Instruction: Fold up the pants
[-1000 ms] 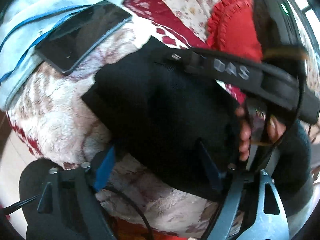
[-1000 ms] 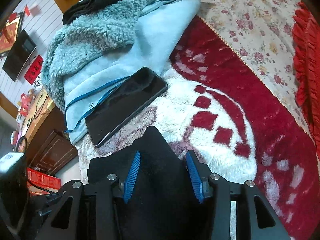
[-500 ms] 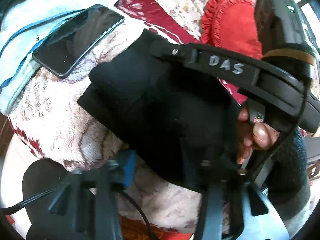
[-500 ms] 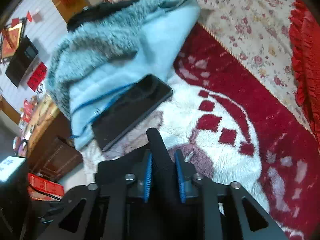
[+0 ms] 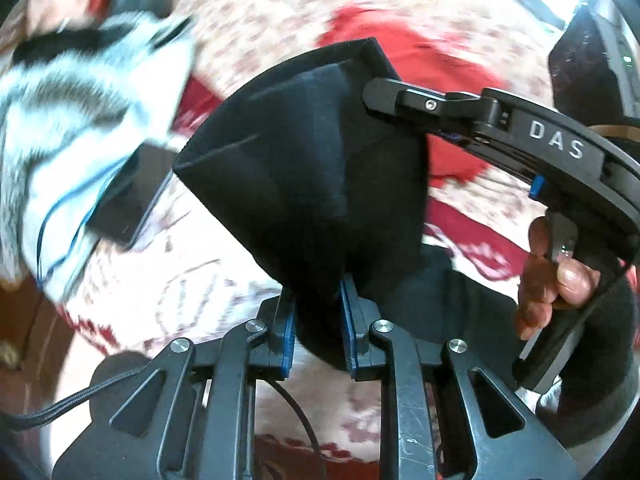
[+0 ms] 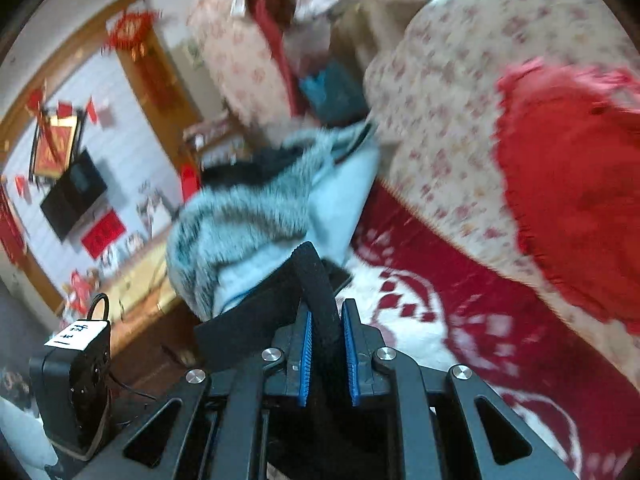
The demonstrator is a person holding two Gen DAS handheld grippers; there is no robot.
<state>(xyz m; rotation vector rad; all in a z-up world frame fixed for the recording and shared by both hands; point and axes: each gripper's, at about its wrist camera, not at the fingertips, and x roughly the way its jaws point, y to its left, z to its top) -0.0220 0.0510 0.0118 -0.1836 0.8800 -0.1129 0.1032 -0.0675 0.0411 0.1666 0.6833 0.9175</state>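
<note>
The black pants [image 5: 312,168] hang lifted above the red and white plush blanket [image 5: 168,280], stretched between both grippers. My left gripper [image 5: 318,308] has its blue pads still closing, pressed on a bunched lower fold of the pants. In the same view the right gripper [image 5: 380,92] reaches in from the right and pinches the upper corner, with a hand [image 5: 556,276] on its handle. Seen from the right wrist, my right gripper [image 6: 326,332] is closing on a ribbed edge of the pants [image 6: 314,280] that stands up between its pads.
A black phone [image 5: 128,200] lies on the blanket beside a light blue fleece jacket [image 5: 80,120] with a blue cord. A red heart cushion [image 6: 572,184] leans on the floral sofa back [image 6: 440,92]. The left gripper's camera box [image 6: 76,372] shows at lower left.
Both grippers went from open to shut on the black pants and lifted them off the blanket. Both views swung upward and the pants now hang spread between them.
</note>
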